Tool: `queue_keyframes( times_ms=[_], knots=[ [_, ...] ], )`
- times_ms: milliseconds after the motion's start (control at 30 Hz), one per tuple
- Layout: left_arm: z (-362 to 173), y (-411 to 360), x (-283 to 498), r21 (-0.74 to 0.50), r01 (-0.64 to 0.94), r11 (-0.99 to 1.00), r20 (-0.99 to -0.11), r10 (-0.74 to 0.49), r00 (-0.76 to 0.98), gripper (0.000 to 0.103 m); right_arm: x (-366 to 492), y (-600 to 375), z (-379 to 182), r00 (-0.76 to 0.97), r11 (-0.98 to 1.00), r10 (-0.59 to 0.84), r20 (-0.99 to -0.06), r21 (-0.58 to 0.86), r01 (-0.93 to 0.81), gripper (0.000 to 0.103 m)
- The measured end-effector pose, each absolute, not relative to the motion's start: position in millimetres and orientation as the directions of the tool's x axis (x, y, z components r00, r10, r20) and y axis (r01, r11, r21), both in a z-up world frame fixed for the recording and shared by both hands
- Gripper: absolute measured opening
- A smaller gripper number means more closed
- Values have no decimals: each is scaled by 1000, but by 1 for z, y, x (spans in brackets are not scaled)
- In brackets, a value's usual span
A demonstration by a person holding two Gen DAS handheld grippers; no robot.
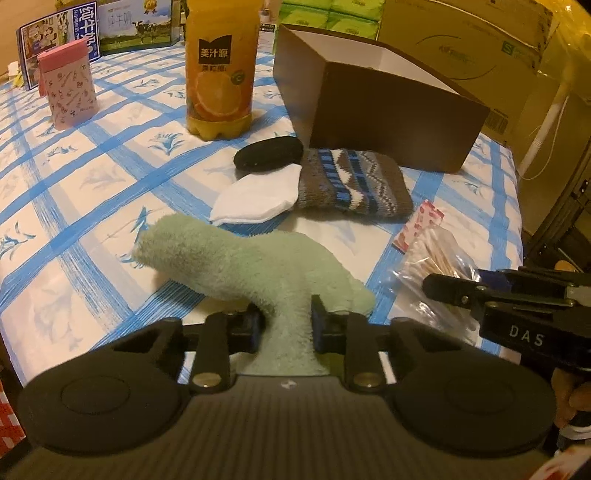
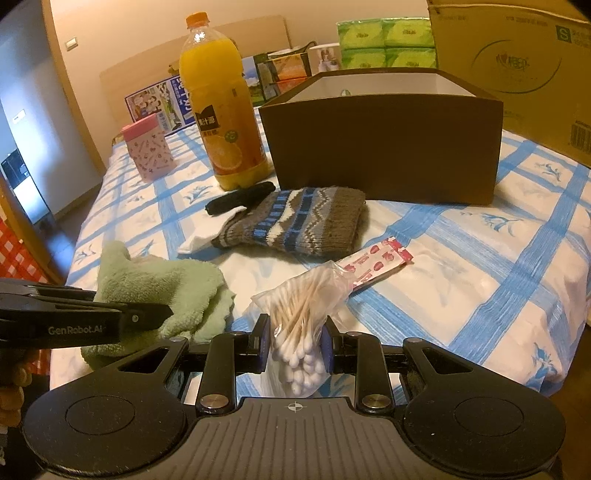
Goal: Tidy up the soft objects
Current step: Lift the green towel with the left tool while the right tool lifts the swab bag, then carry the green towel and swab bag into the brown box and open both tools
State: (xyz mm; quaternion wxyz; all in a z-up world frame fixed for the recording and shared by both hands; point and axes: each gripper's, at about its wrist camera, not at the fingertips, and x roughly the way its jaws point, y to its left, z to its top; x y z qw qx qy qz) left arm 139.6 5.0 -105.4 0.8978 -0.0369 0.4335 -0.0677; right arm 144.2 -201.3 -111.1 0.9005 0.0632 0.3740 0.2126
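We see the left gripper (image 1: 284,326) clamped on the green fuzzy sock (image 1: 236,258), which rises ahead of its pads. The right gripper (image 2: 295,349) pinches the cotton-swab bag (image 2: 295,314). The patterned sock (image 1: 354,182) lies beyond both, before the brown box (image 1: 391,110).

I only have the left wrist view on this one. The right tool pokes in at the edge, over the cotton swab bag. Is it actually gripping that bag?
Observer: Yes. In the right wrist view the right tool is shut on the bag of cotton swabs, with a pad pressing on each side.
Operator: My view cuts off the top of the juice bottle. Is it capped?
Observer: Yes. The juice bottle stands upright with its orange cap on.
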Motion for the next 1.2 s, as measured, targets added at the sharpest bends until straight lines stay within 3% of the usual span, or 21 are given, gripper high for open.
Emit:
queue_keyframes(
  times_ms=[533, 1200],
  knots=[
    [-95, 2, 135, -133, 106, 985, -761, -170, 626, 16, 137, -209, -100, 656, 904, 427, -623, 270, -332, 28],
    [-36, 1, 103, -126, 126, 984, -662, -178, 728, 16, 124, -222, -73, 699, 894, 449, -557, 294, -339, 28]
  ],
)
